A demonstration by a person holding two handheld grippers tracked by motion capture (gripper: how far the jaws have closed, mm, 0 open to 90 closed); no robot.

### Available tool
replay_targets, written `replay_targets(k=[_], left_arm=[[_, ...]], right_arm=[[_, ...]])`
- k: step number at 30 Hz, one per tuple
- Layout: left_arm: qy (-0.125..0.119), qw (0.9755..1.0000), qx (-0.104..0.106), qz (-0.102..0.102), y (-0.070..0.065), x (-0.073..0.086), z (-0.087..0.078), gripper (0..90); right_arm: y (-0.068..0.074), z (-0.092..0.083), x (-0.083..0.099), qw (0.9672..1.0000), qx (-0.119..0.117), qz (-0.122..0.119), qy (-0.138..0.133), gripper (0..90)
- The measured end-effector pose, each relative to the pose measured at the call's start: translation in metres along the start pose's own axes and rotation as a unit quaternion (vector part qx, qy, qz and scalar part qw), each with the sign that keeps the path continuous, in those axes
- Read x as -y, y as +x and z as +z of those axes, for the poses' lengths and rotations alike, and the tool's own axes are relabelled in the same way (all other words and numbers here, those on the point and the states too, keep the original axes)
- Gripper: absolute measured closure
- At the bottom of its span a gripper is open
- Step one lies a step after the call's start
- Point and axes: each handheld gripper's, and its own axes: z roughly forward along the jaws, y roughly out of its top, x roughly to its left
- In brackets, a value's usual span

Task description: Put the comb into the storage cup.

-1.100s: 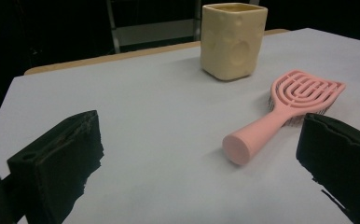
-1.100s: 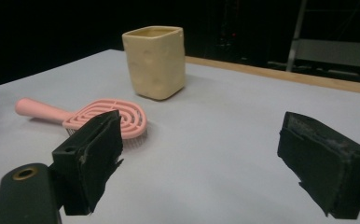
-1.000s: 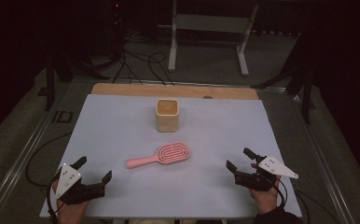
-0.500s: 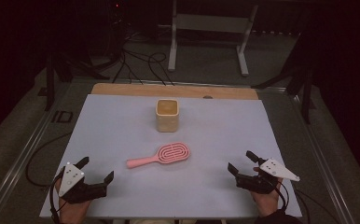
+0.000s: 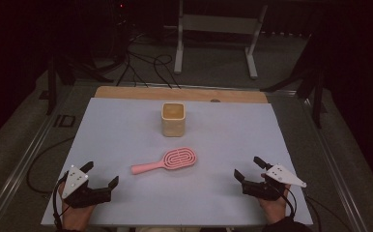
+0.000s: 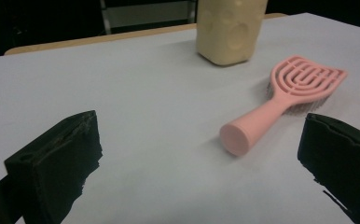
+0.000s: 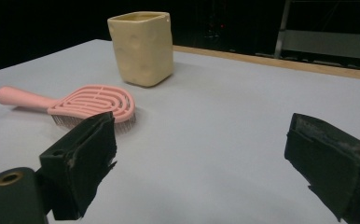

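A pink hairbrush lies bristles down in the middle of the pale mat, its handle toward the left. Behind it stands a cream square cup, upright. My left gripper rests open at the near left corner; in the left gripper view the brush and the cup lie ahead between its open jaws. My right gripper sits open at the near right, its jaws having just opened a little wider with nothing between them. The right gripper view shows the brush and the cup to the left.
The pale mat covers the table up to a wooden strip along the far edge. Beyond the table stand a metal frame and loose cables on the dark floor. A cable runs beside the left edge.
Both hands stay where they were. The right gripper's jaws look slightly wider than a second ago. The brush and the cup have not moved.
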Motion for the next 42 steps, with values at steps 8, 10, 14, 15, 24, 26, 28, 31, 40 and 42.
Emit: replay_targets(k=[8,10,14,15,24,26,28,31,40,42], left_arm=[[0.004,0.9999,0.009,0.007,-0.002,-0.013,0.003,0.0],[0.007,0.9998,0.012,0.013,-0.004,-0.017,0.005,0.0],[0.008,0.9995,0.019,0.025,-0.006,-0.024,0.008,0.0],[0.008,0.9993,0.022,0.029,-0.006,-0.028,0.009,0.0],[0.013,0.9981,0.029,0.052,-0.007,-0.046,0.013,0.0],[0.015,0.9978,0.031,0.057,-0.007,-0.050,0.015,0.0],[0.020,0.9972,0.034,0.064,-0.008,-0.053,0.018,0.0],[0.030,0.9961,0.042,0.072,-0.008,-0.059,0.025,0.0],[0.062,0.9920,0.054,0.096,-0.013,-0.070,0.038,0.0],[0.070,0.9904,0.058,0.104,-0.015,-0.073,0.041,0.0]], right_arm=[[-0.004,0.001,0.002,1.0000,0.005,0.007,-0.001,8.8],[-0.005,0.001,0.003,0.9999,0.008,0.010,0.000,8.8],[-0.004,0.001,0.003,0.9999,0.010,0.010,-0.001,8.8],[-0.004,0.002,0.003,0.9999,0.010,0.009,0.000,8.8],[-0.004,0.002,0.003,0.9999,0.010,0.009,0.000,8.9],[-0.004,0.002,0.003,0.9999,0.010,0.010,0.000,8.8],[-0.004,0.002,0.003,0.9999,0.010,0.009,0.001,8.8],[-0.004,0.002,0.003,0.9999,0.010,0.010,0.001,8.9],[-0.004,0.002,0.003,0.9999,0.011,0.013,-0.001,8.8],[-0.004,0.002,0.003,0.9999,0.010,0.013,0.000,8.8]])
